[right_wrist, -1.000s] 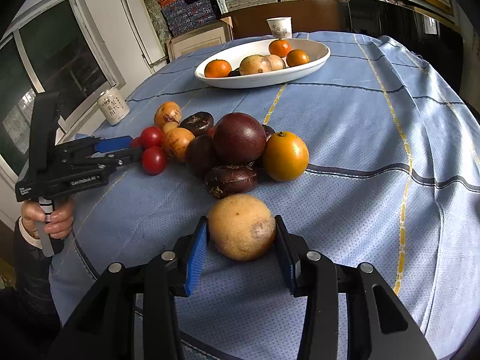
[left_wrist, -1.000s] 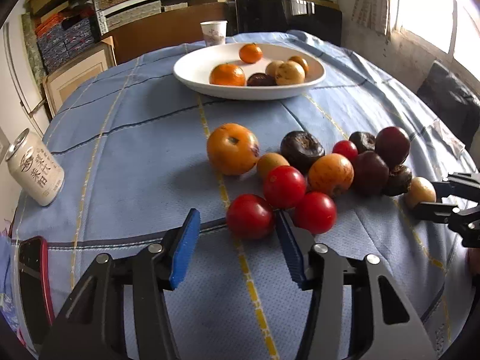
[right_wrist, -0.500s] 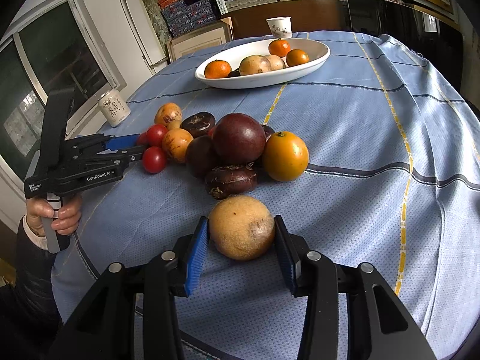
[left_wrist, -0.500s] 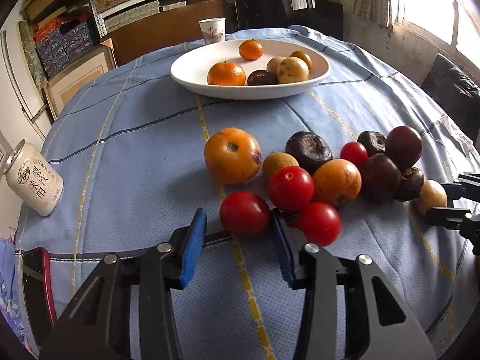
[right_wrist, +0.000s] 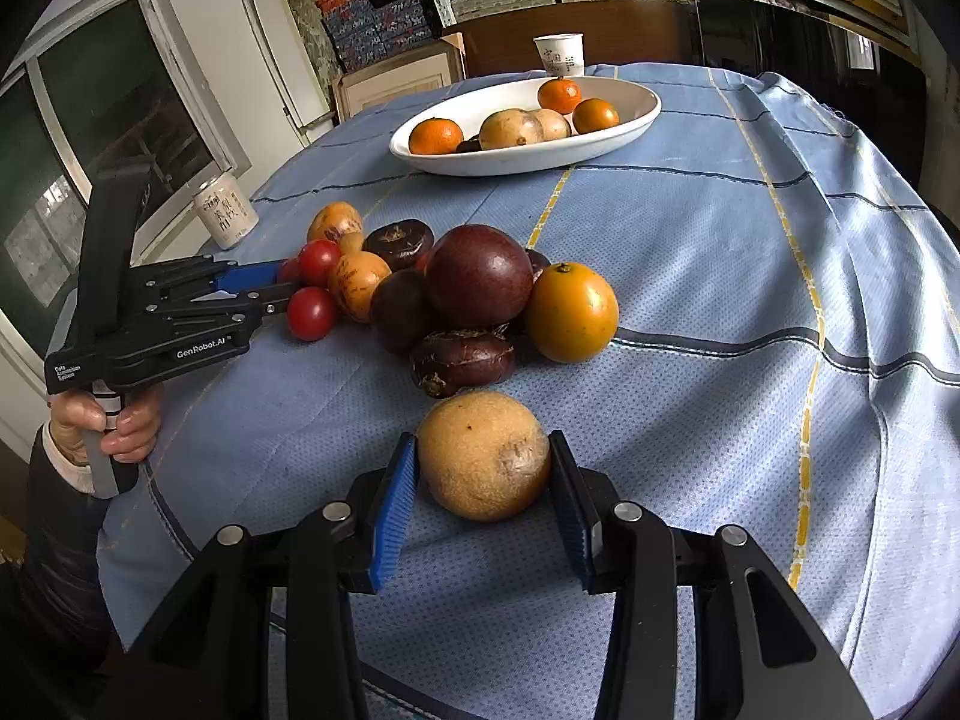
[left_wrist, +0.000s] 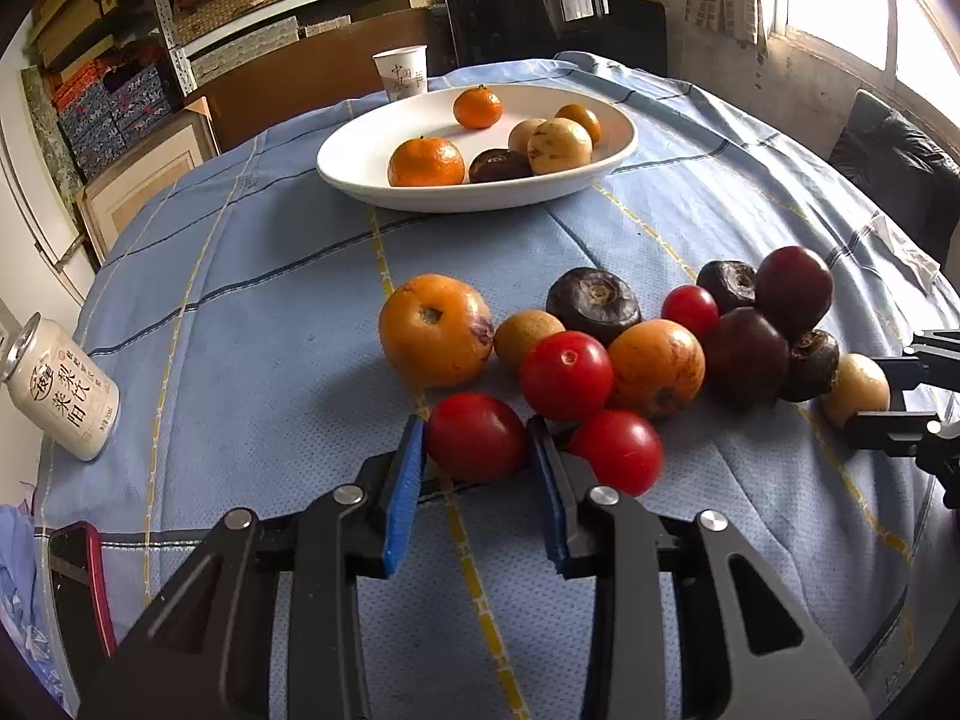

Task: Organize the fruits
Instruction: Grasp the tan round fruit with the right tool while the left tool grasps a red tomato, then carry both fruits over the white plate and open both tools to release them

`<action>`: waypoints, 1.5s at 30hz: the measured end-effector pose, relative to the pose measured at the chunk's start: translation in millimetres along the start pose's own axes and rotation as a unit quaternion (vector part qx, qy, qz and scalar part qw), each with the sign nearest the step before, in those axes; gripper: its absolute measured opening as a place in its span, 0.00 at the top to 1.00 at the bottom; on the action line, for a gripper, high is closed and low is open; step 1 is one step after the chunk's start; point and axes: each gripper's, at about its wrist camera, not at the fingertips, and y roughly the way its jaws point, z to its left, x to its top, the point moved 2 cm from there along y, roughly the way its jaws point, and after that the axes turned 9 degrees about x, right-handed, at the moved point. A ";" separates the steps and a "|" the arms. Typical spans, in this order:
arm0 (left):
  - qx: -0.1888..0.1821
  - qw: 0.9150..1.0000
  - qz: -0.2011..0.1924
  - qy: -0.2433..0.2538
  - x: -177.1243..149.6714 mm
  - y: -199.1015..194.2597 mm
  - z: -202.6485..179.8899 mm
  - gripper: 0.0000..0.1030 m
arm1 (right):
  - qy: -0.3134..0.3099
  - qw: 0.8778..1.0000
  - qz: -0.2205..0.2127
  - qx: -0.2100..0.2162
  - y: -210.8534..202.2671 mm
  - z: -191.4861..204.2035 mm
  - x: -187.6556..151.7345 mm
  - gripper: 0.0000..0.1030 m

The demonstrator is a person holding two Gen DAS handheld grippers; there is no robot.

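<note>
Red tomato (left_wrist: 475,437) sits upright between left tool (left_wrist: 477,468) pads.

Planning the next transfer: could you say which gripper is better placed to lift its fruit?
Probably the right gripper: the tan fruit's flanks are free; the left gripper's red tomato sits among other tomatoes.

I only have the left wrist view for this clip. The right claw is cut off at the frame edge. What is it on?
Observer: The right claw has its blue pads against both sides of a tan fruit that sits on the tablecloth.
Operator: Is any fruit hidden from me behind the pile?
Observer: Yes, an orange fruit lies right beside the big purple fruit, on the side facing away from your camera.
</note>
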 end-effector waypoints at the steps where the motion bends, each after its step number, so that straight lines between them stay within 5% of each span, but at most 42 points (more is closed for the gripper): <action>1: -0.002 1.000 0.000 -0.002 0.2 0.2 0.6 0.67 | -0.001 1.000 0.000 -0.001 0.1 0.1 0.0 0.57; 15: -0.022 0.998 -0.024 -0.046 -13.8 -23.5 11.4 0.68 | -0.002 1.000 -0.009 -0.005 -3.8 2.2 -1.7 0.59; 25: -0.060 0.994 -0.037 -0.088 -18.2 -36.4 24.4 0.68 | -0.030 0.997 -0.056 0.046 -29.5 15.4 8.9 0.59; 36: -0.068 0.986 -0.061 -0.136 92.0 -20.4 30.9 0.68 | -0.007 0.990 -0.141 -0.004 -11.0 -20.6 152.8 0.59; 45: -0.025 0.989 -0.029 -0.142 163.9 43.4 47.6 0.68 | 0.033 0.992 -0.125 -0.002 49.0 -62.0 196.4 0.59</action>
